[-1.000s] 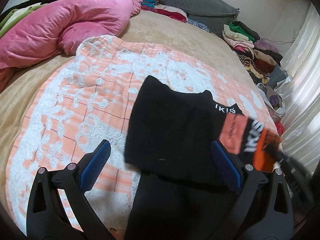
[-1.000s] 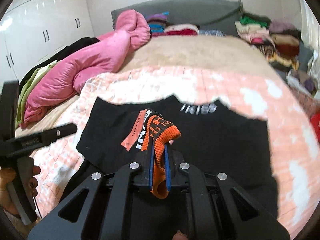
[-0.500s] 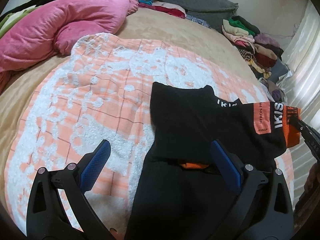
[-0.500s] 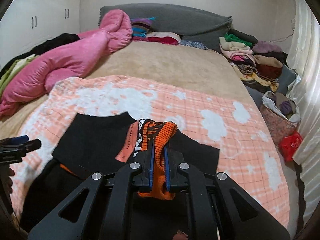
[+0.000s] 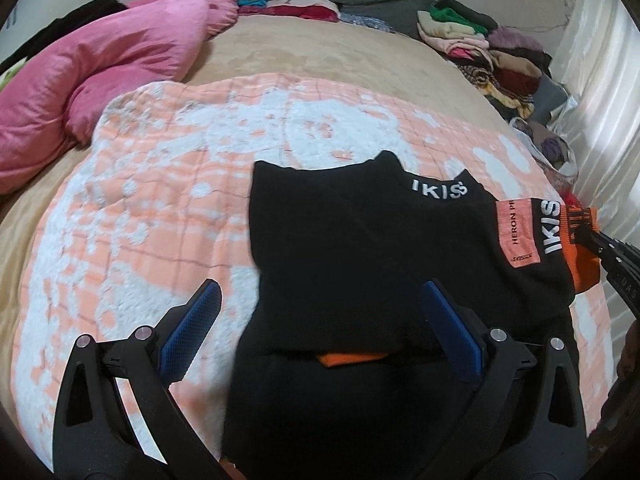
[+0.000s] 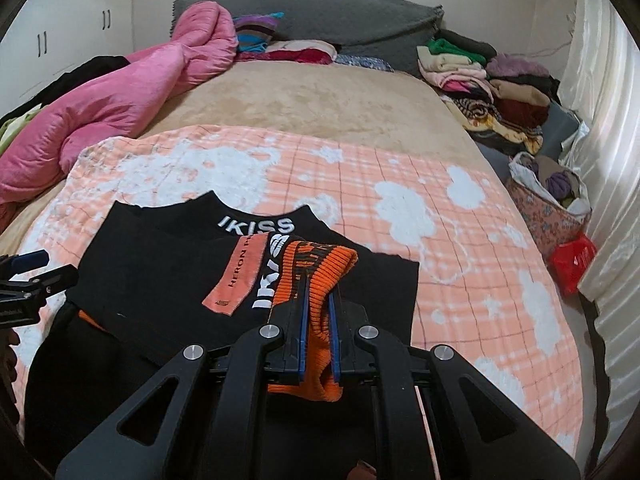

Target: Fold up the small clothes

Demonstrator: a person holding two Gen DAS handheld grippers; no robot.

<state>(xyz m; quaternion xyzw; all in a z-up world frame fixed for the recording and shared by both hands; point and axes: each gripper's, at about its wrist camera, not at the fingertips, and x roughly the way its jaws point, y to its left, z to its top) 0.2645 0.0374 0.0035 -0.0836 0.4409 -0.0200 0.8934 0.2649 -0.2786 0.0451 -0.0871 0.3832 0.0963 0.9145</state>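
Black sweater (image 6: 168, 280) flat on peach blanket (image 6: 440, 216), neck far side. Right gripper (image 6: 318, 312) pinched tight on orange cuff (image 6: 320, 276), sleeve pulled across sweater for fold. Left gripper (image 5: 320, 324) wide open, holding nothing, over sweater's near part, ready to help.

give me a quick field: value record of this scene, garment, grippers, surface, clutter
garment: black top, IKISS collar, lying on the blanket
sleeve: orange cuff, pulled toward garment's right side
right gripper: shut on the cuff
left gripper: open, empty, over garment's lower half
surface: orange-white blanket on a bed
clutter: pink duvet left, clothes pile right
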